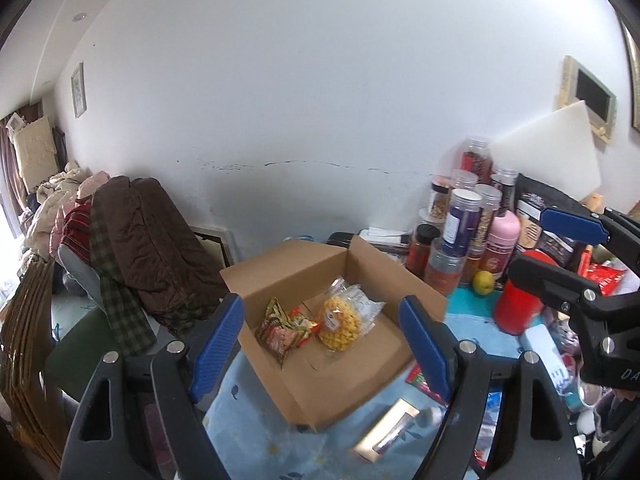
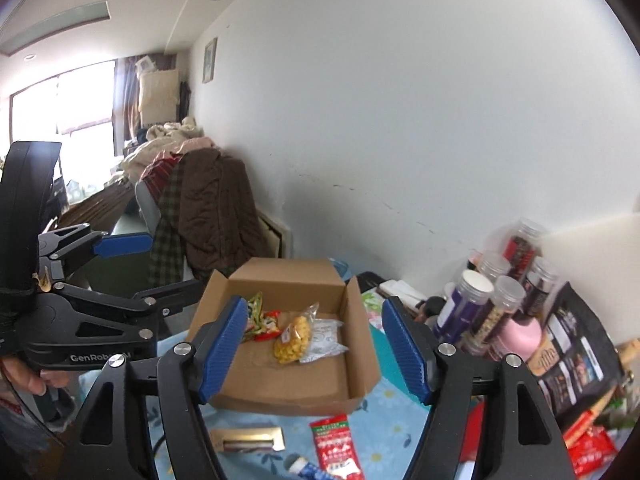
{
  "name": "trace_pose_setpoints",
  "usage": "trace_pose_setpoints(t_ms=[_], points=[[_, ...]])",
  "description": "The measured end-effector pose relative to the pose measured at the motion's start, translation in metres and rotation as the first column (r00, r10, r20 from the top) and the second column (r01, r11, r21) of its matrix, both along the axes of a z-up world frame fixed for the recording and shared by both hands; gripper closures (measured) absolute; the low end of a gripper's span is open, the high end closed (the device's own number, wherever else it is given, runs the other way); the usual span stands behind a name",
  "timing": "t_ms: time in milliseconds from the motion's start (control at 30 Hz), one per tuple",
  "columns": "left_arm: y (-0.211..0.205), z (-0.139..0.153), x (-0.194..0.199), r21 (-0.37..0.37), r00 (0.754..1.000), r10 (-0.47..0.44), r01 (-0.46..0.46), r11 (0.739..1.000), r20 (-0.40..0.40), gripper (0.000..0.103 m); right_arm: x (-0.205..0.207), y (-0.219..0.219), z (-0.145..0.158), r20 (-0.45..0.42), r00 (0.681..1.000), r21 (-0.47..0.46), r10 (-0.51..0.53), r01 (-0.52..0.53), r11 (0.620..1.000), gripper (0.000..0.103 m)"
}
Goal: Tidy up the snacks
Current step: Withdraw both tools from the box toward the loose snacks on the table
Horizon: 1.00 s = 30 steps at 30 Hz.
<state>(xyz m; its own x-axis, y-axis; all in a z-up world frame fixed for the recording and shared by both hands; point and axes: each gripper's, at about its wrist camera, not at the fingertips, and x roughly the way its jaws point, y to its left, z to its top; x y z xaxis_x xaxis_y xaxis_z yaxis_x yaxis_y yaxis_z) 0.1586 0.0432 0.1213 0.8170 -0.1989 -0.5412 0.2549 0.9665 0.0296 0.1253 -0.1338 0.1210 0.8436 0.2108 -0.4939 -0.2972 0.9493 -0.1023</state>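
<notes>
Both grippers were open and empty: left gripper (image 1: 322,344), right gripper (image 2: 314,350), each hovering above the box (image 2: 280,394) on the tabletop (image 2: 384,412). Box held a yellow snack bag (image 2: 292,338), a clear pouch (image 2: 324,340) and a red-green packet (image 2: 260,322). Red sachet (image 2: 334,444) lay on the tabletop just in front of the box. Looked light, thin, crinkly and slippery; best pinched across a short edge, gently.

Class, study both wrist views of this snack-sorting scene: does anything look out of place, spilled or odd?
Nothing is spilled or damaged. The cardboard box holds only three snack packets, while a red sachet and a gold packet lie loose on the blue cloth in front of it, unsorted.
</notes>
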Motion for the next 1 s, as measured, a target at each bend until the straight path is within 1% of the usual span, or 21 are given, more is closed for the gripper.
trace_pose_setpoints(t_ms=[167,367,600,733,833,1000], points=[[-0.001,-0.002,-0.026,-0.008,1.0,-0.03,0.03,1.0,0.008,0.023,-0.027,-0.008,-0.002,0.005,1.0,0.024,-0.012,0.012,1.0,0.03],[-0.004,-0.014,-0.053,-0.02,0.998,-0.068,0.068,0.997,-0.012,0.023,-0.052,-0.012,-0.013,0.005,1.0,0.032,-0.023,0.023,0.999,0.03],[-0.007,-0.032,-0.077,-0.012,0.995,-0.096,0.096,0.995,-0.028,0.023,-0.081,-0.014,-0.037,0.001,0.999,0.024,-0.053,0.053,0.998,0.03],[-0.005,-0.047,-0.087,-0.028,0.992,-0.113,0.112,0.993,-0.061,0.023,-0.096,-0.014,-0.056,-0.026,0.998,0.037,-0.057,0.058,0.998,0.029],[-0.007,-0.06,-0.094,-0.025,0.987,-0.133,0.132,0.991,-0.088,0.023,-0.106,-0.013,-0.073,-0.055,0.997,0.043,-0.062,0.064,0.997,0.03],[-0.008,-0.08,-0.102,-0.032,0.982,-0.142,0.139,0.99,-0.127,0.023,-0.118,-0.014,-0.098,-0.11,0.991,0.062,-0.083,0.09,0.994,0.03]])
